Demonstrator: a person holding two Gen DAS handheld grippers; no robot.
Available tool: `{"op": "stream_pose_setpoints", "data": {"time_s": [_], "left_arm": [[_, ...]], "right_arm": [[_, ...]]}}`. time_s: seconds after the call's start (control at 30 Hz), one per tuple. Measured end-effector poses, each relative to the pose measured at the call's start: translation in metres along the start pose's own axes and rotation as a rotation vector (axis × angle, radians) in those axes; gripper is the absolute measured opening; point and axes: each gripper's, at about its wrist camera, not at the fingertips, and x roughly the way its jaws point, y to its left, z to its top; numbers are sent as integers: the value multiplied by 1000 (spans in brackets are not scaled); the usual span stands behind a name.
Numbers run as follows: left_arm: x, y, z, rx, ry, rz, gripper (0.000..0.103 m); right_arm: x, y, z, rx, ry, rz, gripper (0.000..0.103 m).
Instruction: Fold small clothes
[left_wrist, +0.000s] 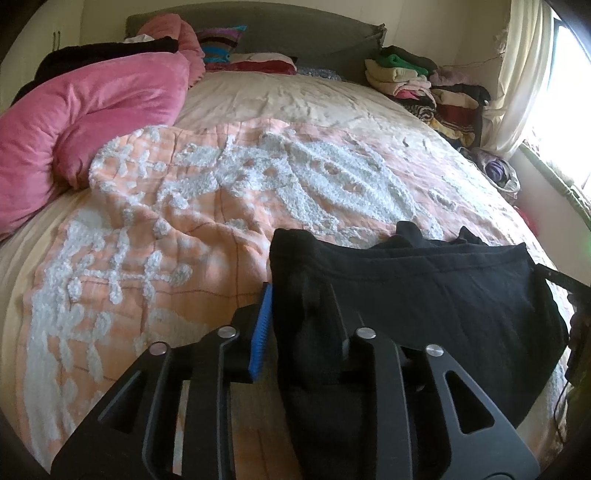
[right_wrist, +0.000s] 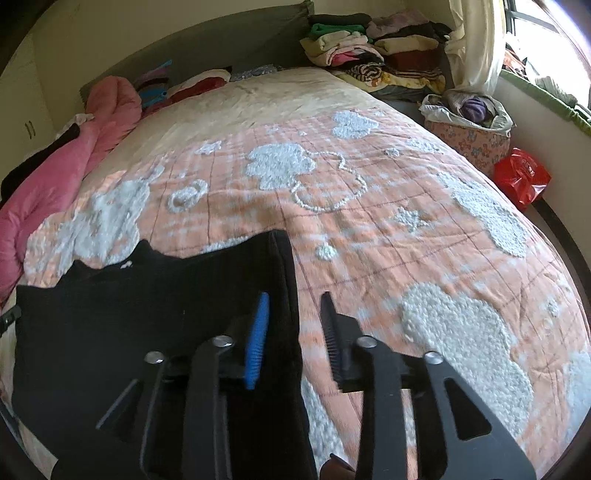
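Bed (left_wrist: 258, 99): covered by peach quilt (right_wrist: 369, 229) with raised white tufted figures; cream sheet bare toward the dark headboard (left_wrist: 295, 33).

Pink duvet (left_wrist: 85, 122): bunched along the bed's left side, well apart from the garment. Striped pillow (left_wrist: 219, 42) and red cloth against the headboard.

Folded clothes pile (right_wrist: 373, 48): stacked at the far right corner, beside the cream curtain (right_wrist: 472, 44) and window.

Floral basket (right_wrist: 469, 138) with plastic bag, then red bag (right_wrist: 521, 179): on the floor off the bed's right edge.

Black garment (left_wrist: 424, 291): spread on the near part of the quilt, between the two grippers; long axis running side to side across the bed, hemmed edge toward the headboard. Nothing lying on top of it.

Left gripper (left_wrist: 301, 306): jaws parted a little, left end of the garment bunched between them; firm pinch or not, cannot tell.

Right gripper (right_wrist: 295, 314): released, jaws apart; right edge of the garment hanging loose against the blue pad (right_wrist: 258, 339), opposite finger clear over bare quilt.
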Motion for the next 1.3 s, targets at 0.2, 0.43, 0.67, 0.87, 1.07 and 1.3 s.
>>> {"op": "stream_pose_setpoints", "data": {"time_s": [0.2, 0.43, 0.67, 0.87, 1.07, 1.3], "left_arm": [[-10, 0, -3, -11, -6, -12, 30], [-32, 3, -17, -54, 5, -62, 47], [-45, 0, -36, -136, 54, -157, 57], [-50, -4, -65, -202, 87, -206, 61], [-51, -2, -86, -259, 111, -222, 61], [-60, -8, -94, -267, 84, -219, 38]], "right_arm": [[-15, -3, -14, -2, 9, 23, 44], [-39, -5, -32, 3, 9, 69, 54], [-55, -10, -50, -7, 19, 109, 56], [-57, -19, -62, 17, 65, 156, 56], [-56, -20, -70, 28, 84, 179, 56], [-63, -18, -73, 27, 74, 206, 21]]}}
